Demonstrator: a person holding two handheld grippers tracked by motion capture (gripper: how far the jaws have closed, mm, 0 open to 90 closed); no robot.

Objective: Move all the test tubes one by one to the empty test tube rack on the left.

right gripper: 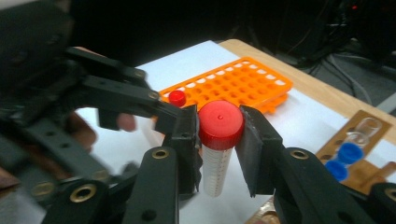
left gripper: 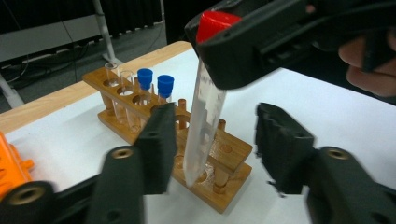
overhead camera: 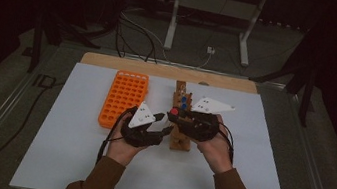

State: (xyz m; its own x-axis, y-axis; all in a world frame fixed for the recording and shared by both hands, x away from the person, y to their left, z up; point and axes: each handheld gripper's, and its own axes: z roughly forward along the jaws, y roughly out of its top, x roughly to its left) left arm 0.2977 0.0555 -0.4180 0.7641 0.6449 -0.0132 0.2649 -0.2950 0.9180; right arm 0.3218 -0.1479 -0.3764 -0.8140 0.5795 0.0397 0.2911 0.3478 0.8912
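Observation:
A clear tube with a red cap [right gripper: 215,170] hangs upright, and my right gripper [right gripper: 219,135] is shut on it just below the cap. In the left gripper view the tube [left gripper: 204,116] stands with its tip over a hole of the wooden rack [left gripper: 229,154]. My left gripper [left gripper: 215,140] is open, its jaws on either side of the tube with a gap on each side. From above, both grippers [overhead camera: 161,126] [overhead camera: 177,116] meet over the wooden rack [overhead camera: 178,141], the red cap [overhead camera: 174,111] between them. Two blue-capped tubes [left gripper: 155,83] stand farther along the rack.
An orange tube tray [overhead camera: 124,99] lies left of the wooden rack on the white mat [overhead camera: 70,161]. A small red-capped tube [right gripper: 177,98] sits in a hole of this tray [right gripper: 233,84]. Two uncapped glass tubes [left gripper: 119,77] stand at the rack's far end.

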